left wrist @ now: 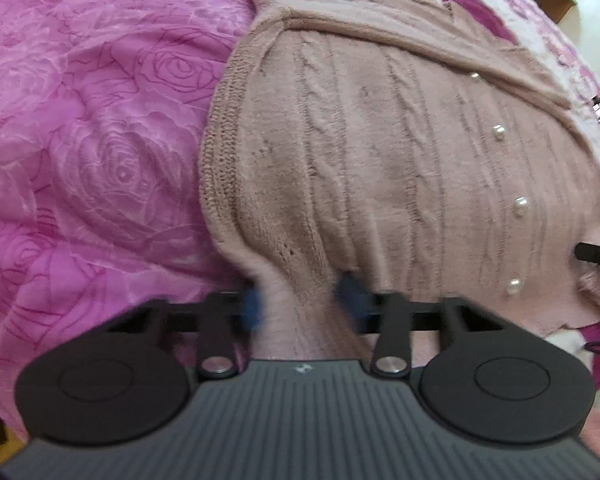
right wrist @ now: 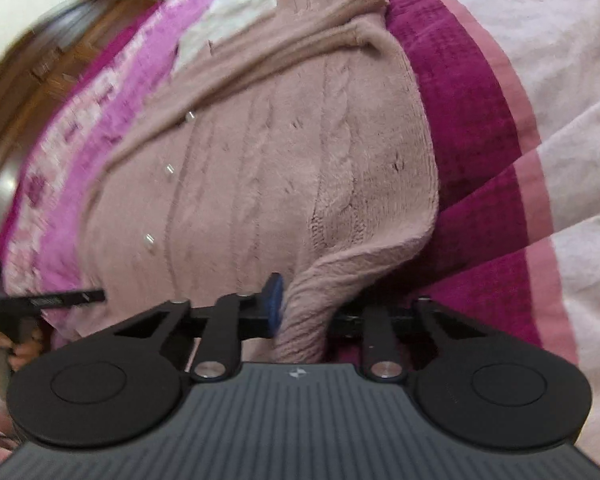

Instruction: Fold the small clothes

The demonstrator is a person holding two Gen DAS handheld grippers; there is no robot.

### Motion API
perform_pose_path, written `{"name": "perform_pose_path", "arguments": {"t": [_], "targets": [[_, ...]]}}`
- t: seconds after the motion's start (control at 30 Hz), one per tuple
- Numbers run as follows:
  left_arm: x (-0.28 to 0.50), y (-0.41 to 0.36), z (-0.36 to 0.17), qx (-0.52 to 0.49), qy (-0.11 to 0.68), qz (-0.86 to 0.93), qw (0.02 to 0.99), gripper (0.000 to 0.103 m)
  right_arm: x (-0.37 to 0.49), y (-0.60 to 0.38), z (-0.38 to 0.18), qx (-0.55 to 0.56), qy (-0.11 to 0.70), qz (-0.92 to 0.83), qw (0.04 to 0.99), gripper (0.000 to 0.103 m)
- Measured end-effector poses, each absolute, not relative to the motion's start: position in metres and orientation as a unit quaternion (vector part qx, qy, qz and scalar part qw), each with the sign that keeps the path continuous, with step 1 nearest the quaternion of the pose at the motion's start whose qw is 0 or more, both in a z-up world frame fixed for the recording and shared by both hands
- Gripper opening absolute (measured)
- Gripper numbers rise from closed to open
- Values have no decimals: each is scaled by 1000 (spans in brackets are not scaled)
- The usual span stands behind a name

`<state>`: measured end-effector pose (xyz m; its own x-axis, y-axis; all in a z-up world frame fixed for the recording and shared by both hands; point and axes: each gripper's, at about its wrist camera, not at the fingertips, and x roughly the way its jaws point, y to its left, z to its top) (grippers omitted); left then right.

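Note:
A dusty-pink cable-knit cardigan (left wrist: 380, 152) with pearl buttons (left wrist: 521, 203) lies on a bed, its sleeves folded across the top. My left gripper (left wrist: 300, 308) is shut on the near left corner of the cardigan; blue pads (left wrist: 252, 308) press the bunched knit. In the right wrist view the same cardigan (right wrist: 284, 160) stretches away, and my right gripper (right wrist: 304, 312) is shut on its near right corner, with one blue pad (right wrist: 274, 300) showing and the other hidden by fabric. The right gripper's tip (left wrist: 596, 255) shows at the left view's right edge.
A pink rose-embossed blanket (left wrist: 92, 140) covers the bed left of the cardigan. A magenta and pale pink striped cover (right wrist: 500, 128) lies to its right. A wooden door (right wrist: 48, 60) and white wall stand beyond. The left gripper's finger (right wrist: 60, 300) and a hand (right wrist: 20, 344) appear at lower left.

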<state>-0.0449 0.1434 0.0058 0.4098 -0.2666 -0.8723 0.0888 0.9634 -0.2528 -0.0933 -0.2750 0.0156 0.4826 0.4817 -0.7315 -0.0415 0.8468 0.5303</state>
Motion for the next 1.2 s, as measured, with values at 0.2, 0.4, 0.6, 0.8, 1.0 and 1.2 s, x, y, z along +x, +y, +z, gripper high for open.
{"name": "perform_pose_path", "arguments": {"t": [0.2,0.4,0.6,0.8,1.0,1.2], "targets": [[-43,146,21,-138,507,-135,840,13,-94,-276,38,249,428,190,848,18],[-34,156,49,-203,459,-158,850,12,-89,-285,66,274,361,203,868,17],[-21,157,78,-228,403,-164,871,11,-75,-290,81,304,302,211,878,15],[-2,163,101,-242,361,-153,888,11,-58,-295,93,325,261,210,884,15],[19,171,115,-247,343,-124,898,11,-33,-303,105,330,232,204,892,15],[47,174,127,-260,333,-79,903,11,2,-310,110,343,208,195,895,14]]}}
